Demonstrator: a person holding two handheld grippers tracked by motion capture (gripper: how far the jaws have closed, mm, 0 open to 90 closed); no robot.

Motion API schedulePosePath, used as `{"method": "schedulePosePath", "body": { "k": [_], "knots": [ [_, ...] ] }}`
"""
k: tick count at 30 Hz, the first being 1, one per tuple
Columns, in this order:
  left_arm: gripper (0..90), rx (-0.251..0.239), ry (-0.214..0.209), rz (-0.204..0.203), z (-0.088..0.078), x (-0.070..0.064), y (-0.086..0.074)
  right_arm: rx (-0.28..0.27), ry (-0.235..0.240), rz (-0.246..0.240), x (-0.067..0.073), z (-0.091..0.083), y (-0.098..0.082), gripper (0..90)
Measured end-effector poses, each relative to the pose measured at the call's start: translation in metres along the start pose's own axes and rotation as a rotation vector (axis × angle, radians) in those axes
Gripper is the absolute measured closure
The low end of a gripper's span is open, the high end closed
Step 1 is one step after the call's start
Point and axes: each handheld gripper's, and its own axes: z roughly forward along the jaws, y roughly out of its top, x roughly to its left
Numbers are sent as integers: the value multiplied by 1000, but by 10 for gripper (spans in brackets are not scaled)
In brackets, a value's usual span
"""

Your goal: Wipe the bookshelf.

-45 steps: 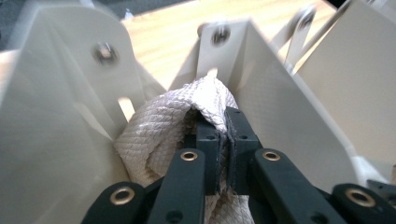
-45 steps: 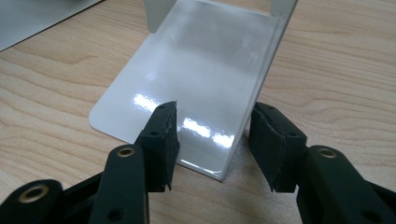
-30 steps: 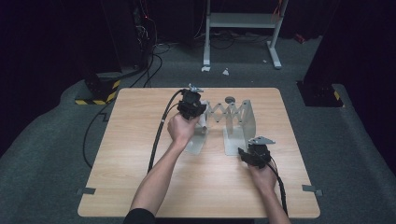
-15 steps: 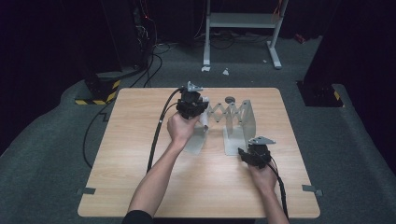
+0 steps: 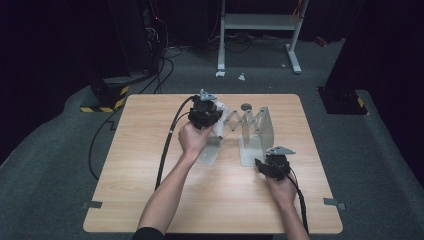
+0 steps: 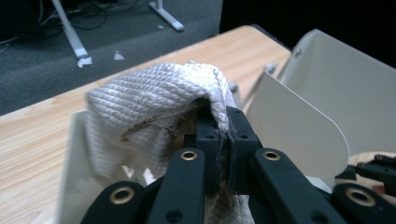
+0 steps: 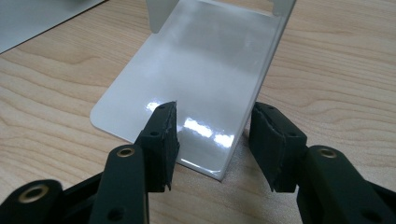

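The left gripper (image 5: 206, 112) is clamped on 1 white woven cloth (image 6: 154, 100), which it holds above the left plate of the expandable metal rack (image 5: 252, 131) at the far middle of the table (image 5: 140, 165). The cloth appears ready for draping or wiping; it is not yet released, so that step remains.

The right gripper (image 5: 272, 165) sits at the foot of the rack's right plate. Its jaws stand part-open astride the base plate's corner (image 7: 219, 170) without visibly pressing it.

The left gripper view shows the cloth's weave and the pinch. The right gripper view shows the gap at each pad. The high view shows the rack's scissor links.
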Motion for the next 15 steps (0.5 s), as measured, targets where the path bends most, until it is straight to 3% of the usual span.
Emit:
{"method": "schedulePosePath", "body": {
  "k": [6,15],
  "knots": [
    [855,11,26,-3,-7,8,-2,0,0,1,0,0,0,520],
    [855,87,2,-20,17,3,-33,1,-5,-6,0,0,0,521]
  ]
}}
